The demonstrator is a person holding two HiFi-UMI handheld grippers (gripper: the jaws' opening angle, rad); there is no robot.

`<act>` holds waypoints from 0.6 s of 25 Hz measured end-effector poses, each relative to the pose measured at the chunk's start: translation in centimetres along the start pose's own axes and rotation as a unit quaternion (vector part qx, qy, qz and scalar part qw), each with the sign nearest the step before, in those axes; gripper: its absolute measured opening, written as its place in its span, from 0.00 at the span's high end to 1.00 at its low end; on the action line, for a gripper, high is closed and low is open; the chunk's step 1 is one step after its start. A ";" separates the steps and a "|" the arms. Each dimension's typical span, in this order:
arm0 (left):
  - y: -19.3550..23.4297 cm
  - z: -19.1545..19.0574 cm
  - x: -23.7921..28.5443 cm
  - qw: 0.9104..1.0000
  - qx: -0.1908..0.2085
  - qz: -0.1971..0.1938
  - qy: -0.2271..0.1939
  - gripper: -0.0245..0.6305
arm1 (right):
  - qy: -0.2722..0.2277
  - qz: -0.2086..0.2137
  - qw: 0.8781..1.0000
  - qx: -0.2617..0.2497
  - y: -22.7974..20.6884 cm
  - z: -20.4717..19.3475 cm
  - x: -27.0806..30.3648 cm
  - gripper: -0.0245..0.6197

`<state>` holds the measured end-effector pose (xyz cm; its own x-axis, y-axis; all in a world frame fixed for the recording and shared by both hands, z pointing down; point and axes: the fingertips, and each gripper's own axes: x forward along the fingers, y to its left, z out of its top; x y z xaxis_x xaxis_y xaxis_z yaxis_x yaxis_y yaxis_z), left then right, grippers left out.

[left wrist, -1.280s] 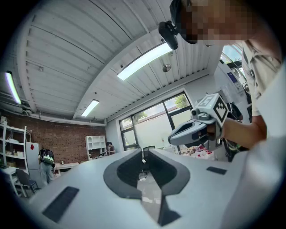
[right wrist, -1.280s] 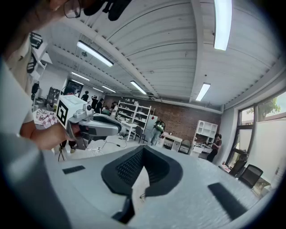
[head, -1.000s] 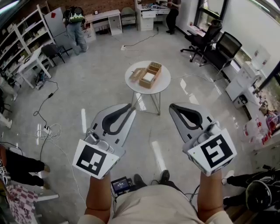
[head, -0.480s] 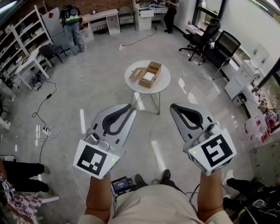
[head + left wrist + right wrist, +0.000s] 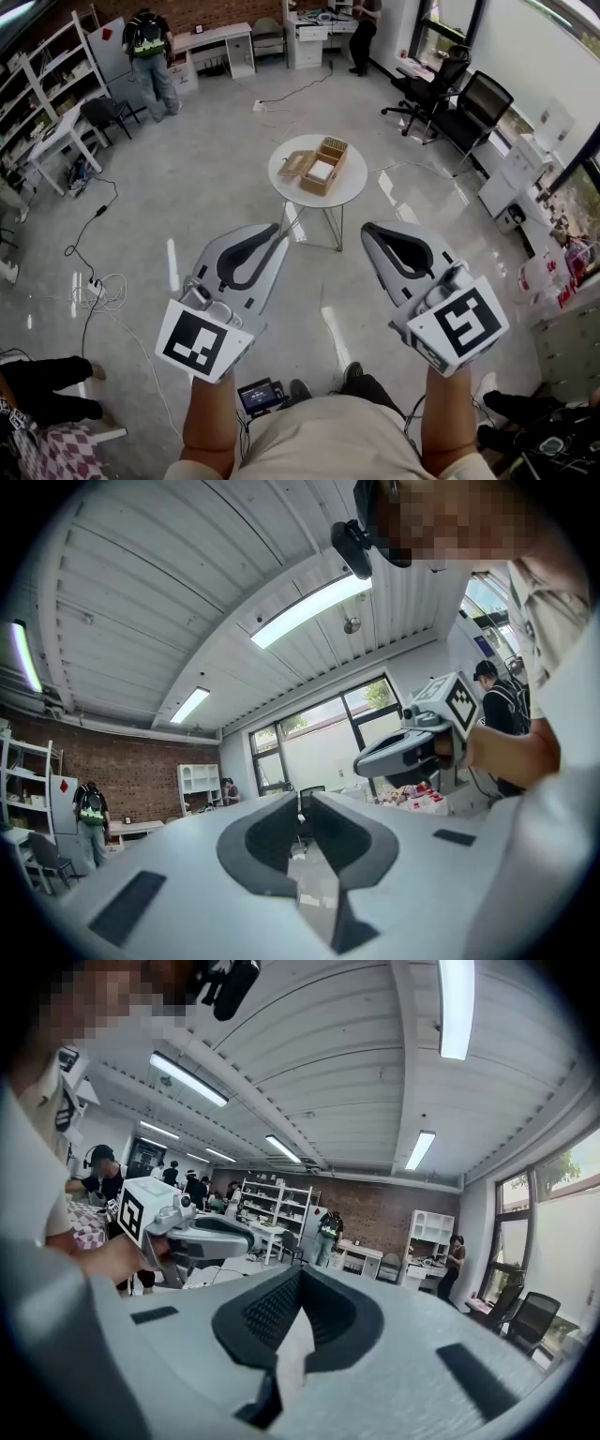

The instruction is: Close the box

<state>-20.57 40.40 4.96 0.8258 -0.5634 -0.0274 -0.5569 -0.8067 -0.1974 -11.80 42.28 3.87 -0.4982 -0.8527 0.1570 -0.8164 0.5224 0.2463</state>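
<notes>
An open cardboard box (image 5: pixel 319 169) with its flaps spread stands on a small round white table (image 5: pixel 349 185), far ahead of me in the head view. Something white lies inside it. I hold both grippers at waist height, well short of the table and pointing toward it. My left gripper (image 5: pixel 280 231) is shut with nothing between its jaws, and its tips (image 5: pixel 302 799) meet in its own view. My right gripper (image 5: pixel 367 231) is likewise shut and empty, its tips (image 5: pixel 300 1271) meeting against the room behind. Neither gripper view shows the box.
Black office chairs (image 5: pixel 459 98) stand at the right by the windows. A person (image 5: pixel 148 47) stands near desks at the back left, by shelves (image 5: pixel 37 84). Cables (image 5: pixel 98 281) lie on the floor at left. A small device (image 5: pixel 258 396) sits by my feet.
The grippers have kept their pose. The person at the back left has stepped farther away, and the person at the lower left has drawn partly out of view.
</notes>
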 end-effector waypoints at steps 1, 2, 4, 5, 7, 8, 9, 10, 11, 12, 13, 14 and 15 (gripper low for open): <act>0.2 -0.2 0.3 1.000 -0.001 -0.001 0.000 0.90 | 0.000 0.000 1.000 0.001 -0.2 -0.1 0.3 0.97; 0.4 -0.3 0.6 1.000 -0.002 -0.001 0.002 0.90 | 0.000 0.001 1.000 0.001 -0.6 -0.2 0.6 0.97; 0.8 -0.6 1.6 1.000 -0.003 -0.001 0.006 0.90 | 0.001 0.001 1.000 0.003 -1.8 -0.3 1.2 0.97; 1.1 -0.7 2.3 1.000 -0.004 0.001 0.009 0.90 | 0.001 0.002 1.000 0.004 -2.5 -0.4 1.6 0.97; 1.8 -1.1 3.7 1.000 -0.006 0.006 0.016 0.90 | 0.001 0.005 1.000 0.007 -4.2 -0.9 2.4 0.97; 2.1 -1.4 4.5 1.000 -0.006 0.010 0.020 0.90 | 0.000 0.009 1.000 0.009 -5.0 -1.3 2.9 0.97; 2.4 -1.9 5.3 1.000 -0.005 0.015 0.024 0.90 | -0.002 0.013 1.000 0.011 -5.8 -1.8 3.4 0.97; 2.7 -2.3 6.2 0.999 -0.004 0.020 0.028 0.90 | -0.004 0.018 1.000 0.012 -6.7 -2.3 3.9 0.97; 3.0 -2.7 7.1 0.999 -0.003 0.025 0.029 0.90 | -0.006 0.023 1.000 0.012 -7.5 -2.8 4.5 0.97; 3.3 -2.9 8.1 0.999 -0.002 0.030 0.031 0.90 | -0.008 0.028 0.999 0.013 -8.4 -3.1 5.1 0.97; 3.7 -3.1 9.0 0.999 -0.003 0.034 0.033 0.90 | -0.010 0.033 0.999 0.013 -9.3 -3.3 5.6 0.97; 4.1 -3.2 10.0 0.999 -0.003 0.038 0.036 0.90 | -0.012 0.038 0.999 0.013 -10.3 -3.5 6.2 0.97; 4.5 -3.2 11.0 0.998 -0.003 0.042 0.038 0.90 | -0.014 0.042 0.999 0.012 -11.3 -3.5 6.7 0.97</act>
<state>-14.27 30.02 6.94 0.7672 -0.6406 0.0306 -0.6245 -0.7571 -0.1920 -4.91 30.65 5.48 -0.5735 -0.8054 0.1500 -0.7776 0.5927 0.2098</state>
